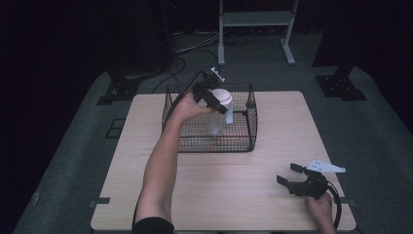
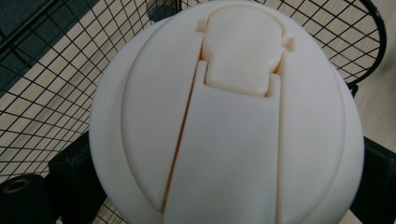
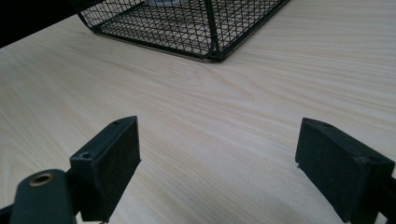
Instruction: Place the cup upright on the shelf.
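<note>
A pale wooden table [image 1: 272, 195] stands in a dark room, with a black wire basket [image 1: 246, 141] toward its far side. The left gripper [image 1: 213, 100] reaches over the basket and clamps its jaws on either side of the white flip-top lid [image 2: 229, 121] of a clear bottle [image 1: 216, 119], which stands upright inside the basket with its long axis vertical, directly below the gripper. The right gripper [image 1: 288, 174] rests low at the near right of the table, jaws spread wide and empty, well apart from the basket, so the left hand is much the nearer for any lift
</note>
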